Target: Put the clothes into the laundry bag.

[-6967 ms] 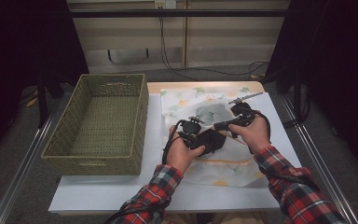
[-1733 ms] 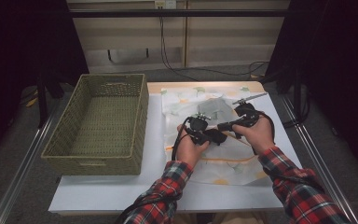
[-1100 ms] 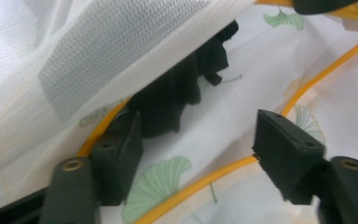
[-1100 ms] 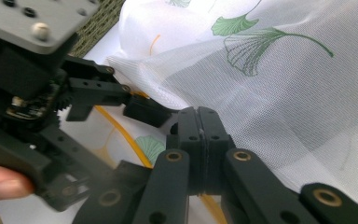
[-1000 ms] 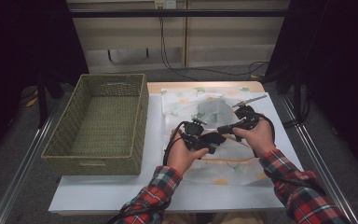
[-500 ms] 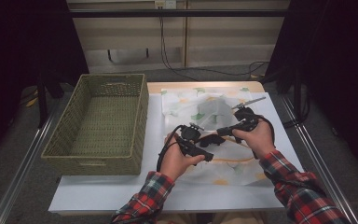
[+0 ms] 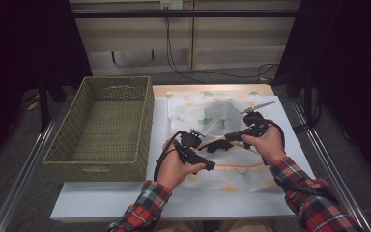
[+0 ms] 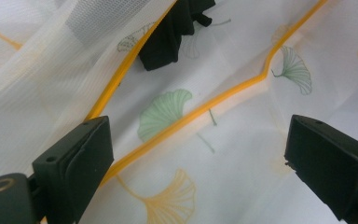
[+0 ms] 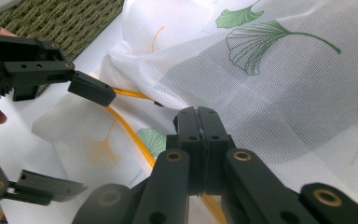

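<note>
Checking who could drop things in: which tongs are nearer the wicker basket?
Left. The left tongs hang open over the mesh bag, closer to the wicker basket; the right tongs, shut on the bag, sit farther right.

The left gripper has just been opening its jaws over the mesh bag, nothing between them (the orange zipper crosses between)

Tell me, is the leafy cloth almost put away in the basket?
Not yet. The cloth lies rumpled on the table, partly folded over itself, and the basket beside it has nothing in it. The right claw is shut on the cloth near its orange edge. The left claw has just been opening and hangs over that edge, pinching nothing. Finishing the fold and the basket probably remain.
</note>
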`<action>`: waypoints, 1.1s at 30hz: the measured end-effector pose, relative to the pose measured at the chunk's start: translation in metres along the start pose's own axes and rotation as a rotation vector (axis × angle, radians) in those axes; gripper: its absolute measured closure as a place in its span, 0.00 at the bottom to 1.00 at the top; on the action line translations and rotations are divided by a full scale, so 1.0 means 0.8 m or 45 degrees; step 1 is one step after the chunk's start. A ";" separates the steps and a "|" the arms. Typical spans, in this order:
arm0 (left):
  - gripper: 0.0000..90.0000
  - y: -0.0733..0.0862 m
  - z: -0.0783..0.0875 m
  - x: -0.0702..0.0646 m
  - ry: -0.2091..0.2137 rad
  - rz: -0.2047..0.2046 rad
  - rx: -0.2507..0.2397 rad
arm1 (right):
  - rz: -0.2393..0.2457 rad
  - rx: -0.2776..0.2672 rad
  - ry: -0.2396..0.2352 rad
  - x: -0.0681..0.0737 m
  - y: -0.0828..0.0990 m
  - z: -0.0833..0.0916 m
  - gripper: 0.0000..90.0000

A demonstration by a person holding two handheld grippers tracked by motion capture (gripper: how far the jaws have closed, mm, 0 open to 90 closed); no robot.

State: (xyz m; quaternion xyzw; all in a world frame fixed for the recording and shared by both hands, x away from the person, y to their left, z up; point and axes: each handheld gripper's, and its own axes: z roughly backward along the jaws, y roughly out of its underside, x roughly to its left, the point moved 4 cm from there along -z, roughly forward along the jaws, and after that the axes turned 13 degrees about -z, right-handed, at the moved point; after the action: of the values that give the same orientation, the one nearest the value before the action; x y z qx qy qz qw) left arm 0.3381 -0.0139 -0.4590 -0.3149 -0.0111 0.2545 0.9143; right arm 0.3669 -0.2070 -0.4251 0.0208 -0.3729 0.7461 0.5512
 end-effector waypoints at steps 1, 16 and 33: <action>0.08 0.002 0.002 0.001 -0.002 -0.007 0.013 | -0.001 0.003 0.001 0.000 0.000 0.000 1.00; 0.06 0.017 0.020 0.014 -0.070 0.043 -0.015 | 0.019 0.025 -0.029 0.000 0.012 -0.003 1.00; 0.05 0.032 0.023 0.033 -0.136 0.110 -0.004 | 0.031 0.033 -0.066 -0.007 0.032 -0.002 1.00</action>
State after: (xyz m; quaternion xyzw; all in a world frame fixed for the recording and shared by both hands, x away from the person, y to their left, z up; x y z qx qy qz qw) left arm 0.3461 0.0263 -0.4627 -0.3023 -0.0467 0.3103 0.9001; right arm 0.3480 -0.2135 -0.4425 0.0428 -0.3774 0.7567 0.5321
